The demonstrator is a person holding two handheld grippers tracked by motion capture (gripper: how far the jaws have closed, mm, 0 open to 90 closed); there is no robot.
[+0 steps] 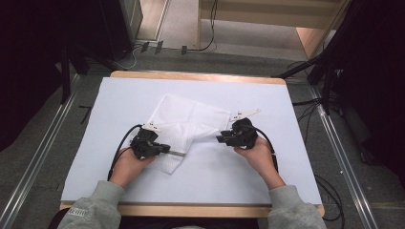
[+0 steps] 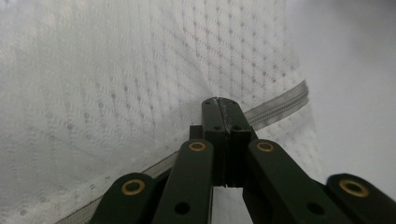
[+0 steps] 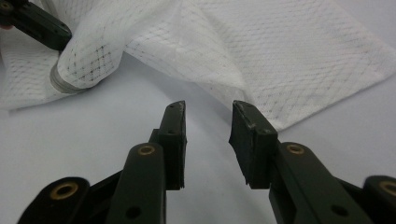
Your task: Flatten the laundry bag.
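The counter (image 1: 119,176) is covered by a white sheet, and on it, a little left of the middle, lies the mesh bag (image 1: 191,119), a white net pouch with a grey zipper (image 2: 280,105) along one edge. The bag is partly folded: its far part lies flat and spread toward the back of the counter, while the near part is doubled over and rumpled, with a loose flap running down toward the person's left hand. The work looks to be folding or straightening this bag, and it seems to be at an early to middle stage, since one fold is in but the layers are not squared up and the edges do not meet. The left tool (image 1: 165,149) sits at the bag's near left corner; in the left gripper view its jaws are pressed together right at the zipper edge, pinching the mesh there, so that corner is secured. The right tool (image 1: 220,139) rests just beside the bag's right edge, apart from the cloth; in the right gripper view its jaws stand spread with bare counter between them and the mesh lying just ahead, so nothing is held on that side. What seems left is for the right tool to take its own hold on the near edge, then for the two to draw the bag flat and bring the fold together neatly.
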